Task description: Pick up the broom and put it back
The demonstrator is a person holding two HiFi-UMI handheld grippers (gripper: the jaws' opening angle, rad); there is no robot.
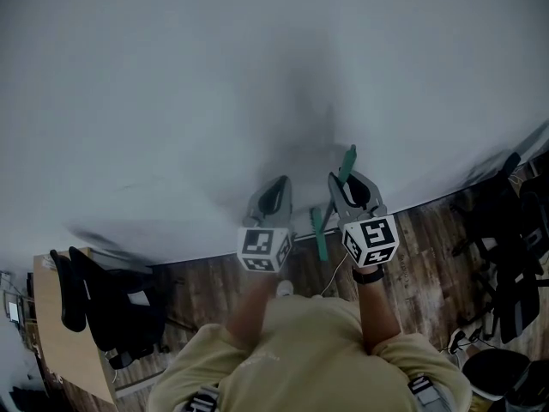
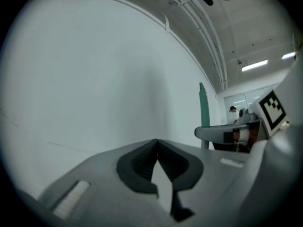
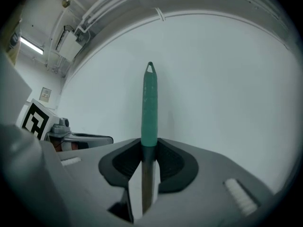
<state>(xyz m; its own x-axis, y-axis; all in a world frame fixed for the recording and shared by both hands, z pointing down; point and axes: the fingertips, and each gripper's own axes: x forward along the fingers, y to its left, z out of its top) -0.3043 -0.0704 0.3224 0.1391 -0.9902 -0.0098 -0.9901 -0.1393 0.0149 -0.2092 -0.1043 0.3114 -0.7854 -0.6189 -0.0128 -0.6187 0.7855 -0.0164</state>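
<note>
Firstly, from the head view, both grippers are held up side by side in front of a white wall [image 1: 171, 75], above a wooden floor [image 1: 429, 239]. The right gripper [image 1: 345, 180] is clamped on the broom [image 1: 347, 163], whose green handle end sticks out beyond the jaws towards the wall. The left gripper [image 1: 278, 183] is just beside it and carries nothing. Each gripper has a marker cube [image 1: 263, 249] with black-and-white square patterns on its faces. Black office chairs [image 1: 502, 230] stand at the right edge.

Next, in the left gripper view, the left gripper [image 2: 157, 142] has its jaws closed, the tips meeting with nothing between them, only bare wall beyond. To the right stands the broom's green handle, upright against the wall, with the right gripper and its cube alongside. Ceiling lights [image 2: 254, 65] run overhead.

Finally, in the right gripper view, the right gripper [image 3: 150, 144] has its dark pads pressed on either side of the broom's shaft, just below the green grip. The grip rises upright to a small hanging loop at the top. A small plate [image 3: 46, 94] on the wall is too small to read.
</note>
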